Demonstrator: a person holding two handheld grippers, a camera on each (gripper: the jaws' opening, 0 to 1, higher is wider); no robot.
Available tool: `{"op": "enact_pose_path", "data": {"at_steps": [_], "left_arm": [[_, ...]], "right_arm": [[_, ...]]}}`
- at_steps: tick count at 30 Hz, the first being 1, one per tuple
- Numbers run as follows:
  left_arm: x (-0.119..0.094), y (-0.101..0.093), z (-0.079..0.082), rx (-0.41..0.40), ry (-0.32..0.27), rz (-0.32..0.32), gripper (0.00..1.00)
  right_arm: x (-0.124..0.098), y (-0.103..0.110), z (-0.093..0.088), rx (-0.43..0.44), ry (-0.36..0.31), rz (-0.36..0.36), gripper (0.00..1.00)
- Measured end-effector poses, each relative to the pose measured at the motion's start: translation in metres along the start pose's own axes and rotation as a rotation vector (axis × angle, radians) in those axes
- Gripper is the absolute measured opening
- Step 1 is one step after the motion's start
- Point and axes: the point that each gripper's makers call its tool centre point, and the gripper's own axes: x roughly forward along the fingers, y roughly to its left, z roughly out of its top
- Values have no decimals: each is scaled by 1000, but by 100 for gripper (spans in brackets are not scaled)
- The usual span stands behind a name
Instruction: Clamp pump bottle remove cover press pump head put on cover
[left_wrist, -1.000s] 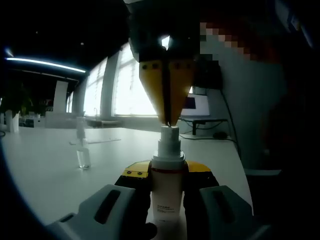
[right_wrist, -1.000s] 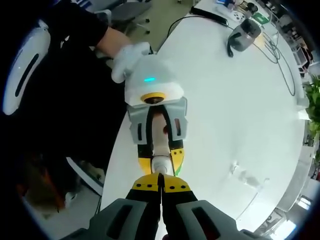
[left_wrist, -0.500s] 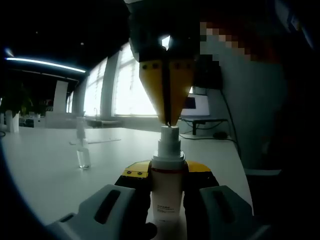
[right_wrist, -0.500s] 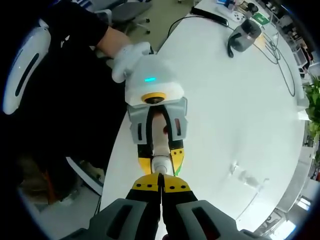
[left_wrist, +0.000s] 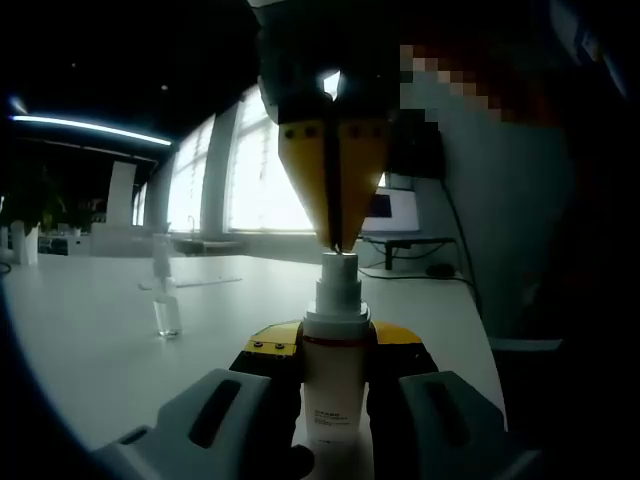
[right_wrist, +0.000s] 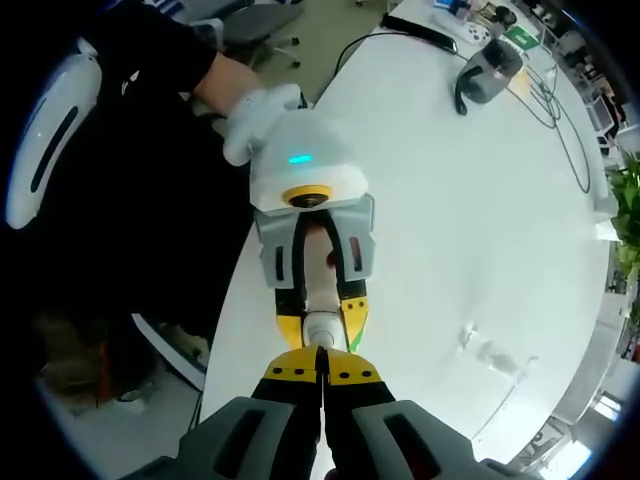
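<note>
Left gripper view: the left gripper (left_wrist: 335, 385) is clenched on the body of the pump bottle (left_wrist: 334, 375), which stands upright between its yellow-padded jaws above the white table (left_wrist: 90, 340). The right gripper (left_wrist: 333, 245) comes down from above with its two yellow jaws pressed together, their tips touching the top of the pump head (left_wrist: 338, 272). Farther back on the table stands a clear cover (left_wrist: 166, 312) (upright, well apart from the bottle), with bright windows (left_wrist: 265, 180) and a monitor (left_wrist: 392, 212) behind.

Right gripper view: the right gripper (right_wrist: 322, 378) points straight down, jaws closed against each other and holding nothing between them, its tips resting on the pump head (right_wrist: 320, 328). Below it the pump bottle (right_wrist: 318, 290) is seen end-on, gripped on both sides by the left gripper (right_wrist: 320, 300), whose white housing carries a small lit green mark. A gloved hand (right_wrist: 255, 115) holds that gripper near the table edge (right_wrist: 240, 300). The clear cover (right_wrist: 492, 350) lies off to the right on the table; a grey object with a cable (right_wrist: 485, 68) sits at the far end.
</note>
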Motion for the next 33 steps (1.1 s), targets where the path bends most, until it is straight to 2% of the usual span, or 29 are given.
{"op": "enact_pose_path", "data": {"at_steps": [25,33], "left_arm": [[0,-1,0,0,0,0,15],[0,-1,0,-1,0,-1,15]], "right_arm": [[5,0,0,-19,32,-11,0],[-1,0,-1,-1,2,-15,0]]}}
